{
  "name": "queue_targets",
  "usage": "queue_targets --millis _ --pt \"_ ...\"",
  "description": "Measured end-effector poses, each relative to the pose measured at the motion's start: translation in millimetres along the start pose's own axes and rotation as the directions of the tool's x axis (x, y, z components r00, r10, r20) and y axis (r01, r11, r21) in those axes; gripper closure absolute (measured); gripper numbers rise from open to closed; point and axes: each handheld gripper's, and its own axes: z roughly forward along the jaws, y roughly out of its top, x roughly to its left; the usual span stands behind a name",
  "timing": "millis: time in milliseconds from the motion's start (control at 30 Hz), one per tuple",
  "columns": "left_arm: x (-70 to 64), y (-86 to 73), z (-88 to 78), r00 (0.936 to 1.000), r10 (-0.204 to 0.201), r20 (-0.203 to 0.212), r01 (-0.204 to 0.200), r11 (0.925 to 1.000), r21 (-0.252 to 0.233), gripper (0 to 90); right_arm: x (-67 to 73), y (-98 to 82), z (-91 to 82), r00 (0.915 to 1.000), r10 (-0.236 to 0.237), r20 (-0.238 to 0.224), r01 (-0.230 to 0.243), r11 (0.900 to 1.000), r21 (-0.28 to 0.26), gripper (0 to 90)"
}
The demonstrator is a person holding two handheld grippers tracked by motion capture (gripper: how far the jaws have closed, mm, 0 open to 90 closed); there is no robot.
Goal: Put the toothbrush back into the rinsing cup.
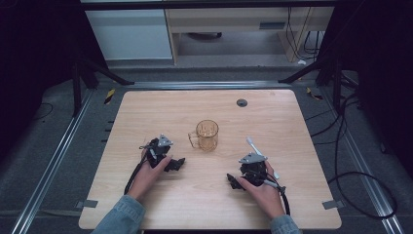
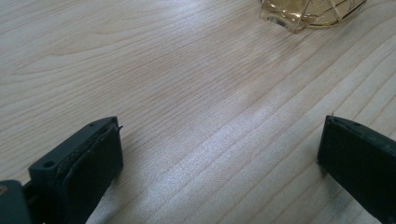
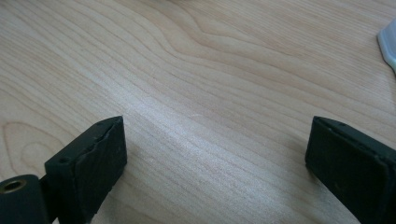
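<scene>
Right now the amber glass mug [image 1: 208, 135] stands upright near the middle of the wooden table [image 1: 146, 112], its handle turned toward my left side. It sits between my two grippers but apart from both. My left gripper [image 1: 174, 164] rests on the wood just left of the mug and a little nearer to me, its jaws spread wide over bare wood; in the left gripper view the mug's base [image 2: 310, 13] shows at the top edge. My right gripper [image 1: 234, 181] lies to the mug's right and closer to me, jaws likewise spread with nothing between them. Beside my right hand a white toothbrush-like stick [image 1: 253, 145] lies on the table, its pale end [image 3: 388, 45] showing in the right gripper view.
</scene>
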Motion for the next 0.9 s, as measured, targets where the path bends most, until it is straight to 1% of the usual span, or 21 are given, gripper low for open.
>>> queue_targets --millis 67,133,233,267,300,333,433,467,500,533,600,667,767,800,900 --pt "0.0 0.0 0.0 1.0000 0.000 0.000 0.000 1.0000 0.000 0.0 -2.0 2.2 -3.6 1.0000 -0.005 -0.001 0.005 1.000 0.027 11.9" --pt "0.0 0.0 0.0 1.0000 0.000 0.000 0.000 1.0000 0.000 0.0 -6.4 5.5 -10.5 0.9995 -0.019 0.025 0.017 0.998 0.057 11.8" --pt "0.0 0.0 0.0 1.0000 -0.001 0.000 0.001 1.0000 0.000 0.0 -15.1 12.5 -27.4 0.9987 -0.013 0.050 0.010 0.998 0.067 15.7" --pt "-0.1 0.0 0.1 1.0000 -0.001 -0.001 0.001 1.0000 0.000 0.0 -19.2 16.1 -35.5 0.9974 -0.013 0.071 0.007 0.997 0.077 17.2" --pt "-0.1 0.0 0.1 1.0000 -0.001 -0.001 0.001 1.0000 0.000 0.0 -19.2 16.1 -35.5 0.9974 -0.013 0.071 0.007 0.997 0.077 17.2" --pt "-0.3 0.1 0.2 1.0000 -0.003 -0.002 0.003 1.0000 -0.001 0.0 -26.3 21.5 -47.5 0.9951 -0.033 0.094 0.023 0.995 0.101 20.5" --pt "-0.7 0.1 0.2 1.0000 -0.006 -0.005 0.006 1.0000 -0.001 0.0 -37.2 27.4 -60.6 0.9916 -0.037 0.124 0.020 0.990 0.141 24.7" --pt "-0.7 0.1 0.2 1.0000 -0.006 -0.005 0.006 1.0000 -0.001 0.0 -37.2 27.4 -60.6 0.9916 -0.037 0.124 0.020 0.990 0.141 24.7" --pt "-0.9 0.1 0.3 0.9999 -0.008 -0.006 0.008 1.0000 -0.002 0.0 -46.2 31.9 -68.5 0.9903 -0.037 0.134 0.013 0.984 0.176 27.9" --pt "-0.9 0.1 0.3 0.9999 -0.008 -0.007 0.008 1.0000 -0.002 0.0 -49.3 34.2 -71.9 0.9887 -0.043 0.144 0.014 0.981 0.192 29.3" --pt "-1.0 0.1 0.3 0.9999 -0.009 -0.007 0.008 1.0000 -0.002 0.0 -54.1 39.3 -77.3 0.9876 -0.044 0.151 0.010 0.975 0.220 30.0" --pt "-1.0 0.1 0.3 0.9999 -0.009 -0.007 0.009 1.0000 -0.002 0.0 -59.7 45.9 -82.6 0.9876 -0.042 0.151 0.005 0.972 0.235 33.2" --pt "-1.0 0.2 0.3 0.9999 -0.009 -0.007 0.009 1.0000 -0.001 0.0 -69.2 56.1 -89.1 0.9912 -0.008 0.133 -0.025 0.970 0.240 35.3" --pt "-1.0 0.2 0.3 0.9999 -0.009 -0.007 0.009 1.0000 -0.002 0.0 -72.5 59.6 -90.7 0.9910 0.001 0.134 -0.035 0.969 0.246 36.9" --pt "-1.0 0.2 0.3 0.9999 -0.009 -0.007 0.009 1.0000 -0.001 0.0 -80.0 67.1 -92.7 0.9909 0.007 0.134 -0.043 0.963 0.267 39.4"
